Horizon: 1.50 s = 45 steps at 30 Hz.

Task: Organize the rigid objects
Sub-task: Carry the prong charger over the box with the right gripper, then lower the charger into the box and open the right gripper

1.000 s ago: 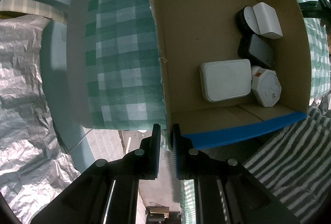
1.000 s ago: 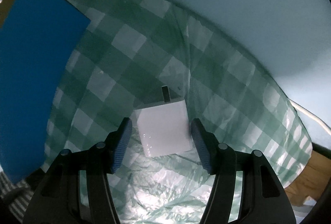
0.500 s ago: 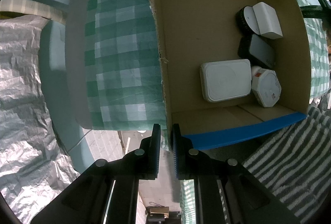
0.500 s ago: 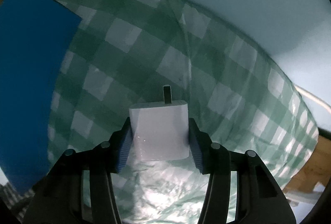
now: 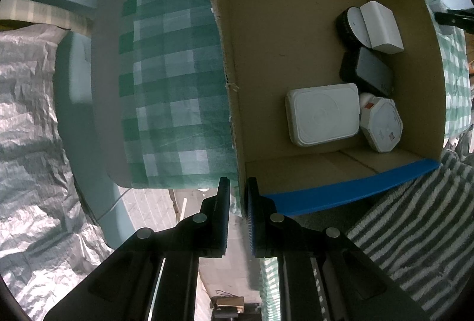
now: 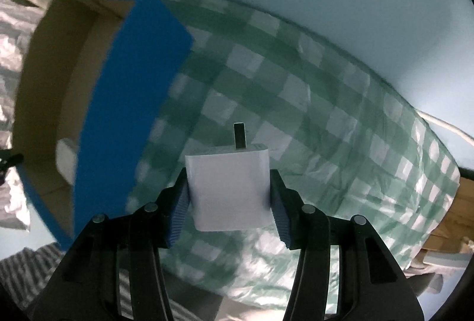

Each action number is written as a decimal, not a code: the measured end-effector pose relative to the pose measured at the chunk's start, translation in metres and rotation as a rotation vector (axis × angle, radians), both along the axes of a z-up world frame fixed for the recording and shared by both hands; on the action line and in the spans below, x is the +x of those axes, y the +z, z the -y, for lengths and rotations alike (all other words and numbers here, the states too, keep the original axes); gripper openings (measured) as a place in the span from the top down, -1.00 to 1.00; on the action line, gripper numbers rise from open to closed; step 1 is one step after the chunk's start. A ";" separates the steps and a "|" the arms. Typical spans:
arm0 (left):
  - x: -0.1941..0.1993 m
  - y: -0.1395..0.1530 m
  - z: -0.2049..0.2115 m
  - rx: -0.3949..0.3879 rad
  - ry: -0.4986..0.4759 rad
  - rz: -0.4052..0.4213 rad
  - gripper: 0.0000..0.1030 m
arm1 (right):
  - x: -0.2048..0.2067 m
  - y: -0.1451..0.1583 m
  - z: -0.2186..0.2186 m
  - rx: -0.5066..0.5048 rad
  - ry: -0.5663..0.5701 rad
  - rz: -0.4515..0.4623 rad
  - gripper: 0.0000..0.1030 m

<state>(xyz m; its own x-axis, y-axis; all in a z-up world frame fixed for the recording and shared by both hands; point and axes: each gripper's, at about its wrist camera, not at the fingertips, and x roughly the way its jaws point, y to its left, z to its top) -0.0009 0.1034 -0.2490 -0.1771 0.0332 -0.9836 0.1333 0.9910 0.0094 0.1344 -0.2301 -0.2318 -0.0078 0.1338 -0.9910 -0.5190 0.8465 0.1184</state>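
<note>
A white plug-in charger [image 6: 229, 187] with a metal prong [image 6: 239, 135] sits between the blue pads of my right gripper [image 6: 228, 193], which is shut on it and holds it above the green checked cloth [image 6: 296, 101]. To its left is the open cardboard box [image 6: 44, 84] with a blue flap [image 6: 130, 101]. My left gripper [image 5: 238, 196] is shut on the near wall of that cardboard box [image 5: 284, 24]. Inside lie a white rectangular case [image 5: 323, 113], a white octagonal pack [image 5: 382, 125], a black device [image 5: 373, 72], a white block [image 5: 382, 24] and a black round thing [image 5: 346, 24].
A checked cloth [image 5: 171, 78] drapes over the box's left flap. Crinkled silver sheeting [image 5: 29, 128] lies at the left and a striped towel [image 5: 414, 232] at the lower right. A white cable [image 6: 444, 128] runs past the cloth's right edge. The left half of the box floor is bare.
My right gripper closed on the charger and lifted it off the checked cloth; the box has come into its view at the left. The left gripper has not moved.
</note>
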 end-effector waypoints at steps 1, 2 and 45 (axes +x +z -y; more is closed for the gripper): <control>0.000 0.000 0.000 0.000 0.000 0.000 0.79 | -0.004 0.006 -0.001 0.006 0.006 0.002 0.02; 0.000 0.000 0.000 0.000 -0.001 0.000 0.79 | -0.008 0.013 -0.005 0.012 0.012 0.003 0.02; 0.002 0.001 0.002 -0.012 -0.011 0.014 0.79 | -0.106 -0.010 -0.154 0.017 0.227 -0.064 0.01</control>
